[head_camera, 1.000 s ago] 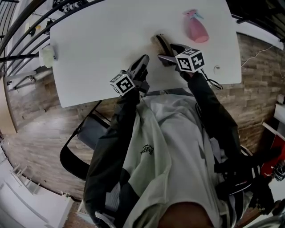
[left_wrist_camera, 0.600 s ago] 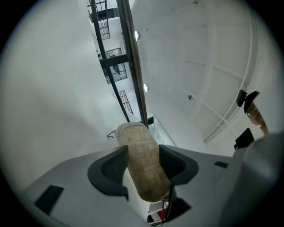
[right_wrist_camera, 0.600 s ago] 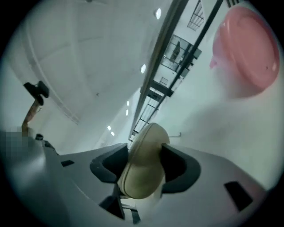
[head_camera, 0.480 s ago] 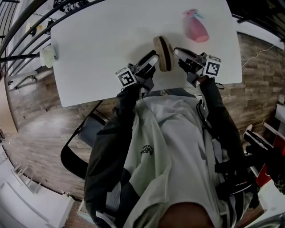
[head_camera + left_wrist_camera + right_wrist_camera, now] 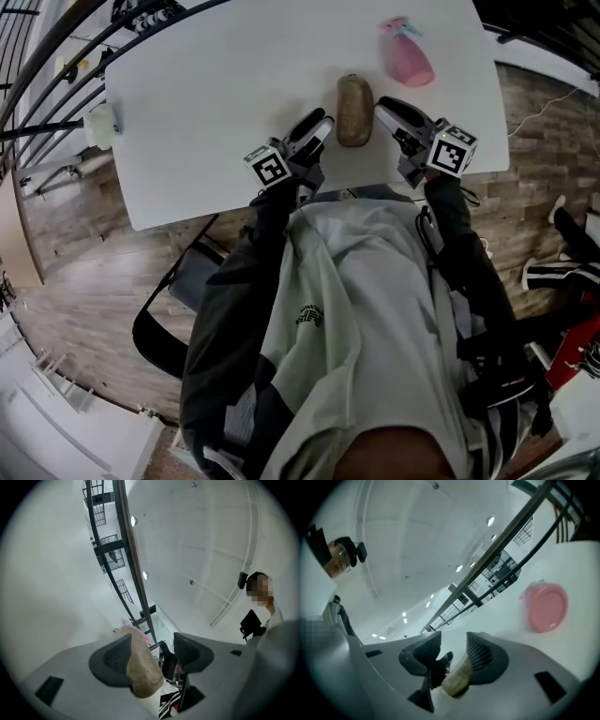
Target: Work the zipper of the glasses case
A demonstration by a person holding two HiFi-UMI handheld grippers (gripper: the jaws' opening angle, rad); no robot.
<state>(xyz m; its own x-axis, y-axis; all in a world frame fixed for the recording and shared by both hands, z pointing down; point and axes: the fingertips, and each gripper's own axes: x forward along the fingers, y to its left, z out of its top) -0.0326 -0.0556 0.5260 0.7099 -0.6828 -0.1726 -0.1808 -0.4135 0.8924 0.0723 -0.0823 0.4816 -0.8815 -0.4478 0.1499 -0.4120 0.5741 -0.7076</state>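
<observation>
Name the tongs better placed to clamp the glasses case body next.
Left, probably. The left tongs, opening wide, straddle the glasses case along its body. The right tongs, also opening, stand narrower and only at the case's end.

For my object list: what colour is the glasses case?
The glasses case is tan, like sand; the head view shows it best.

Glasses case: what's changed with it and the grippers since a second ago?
The glasses case tipped from on edge to flat on the table. The right gripper drew back rightward; it and the left gripper flank the case, jaws opening, neither clamping. The pink bottle stayed.
</observation>
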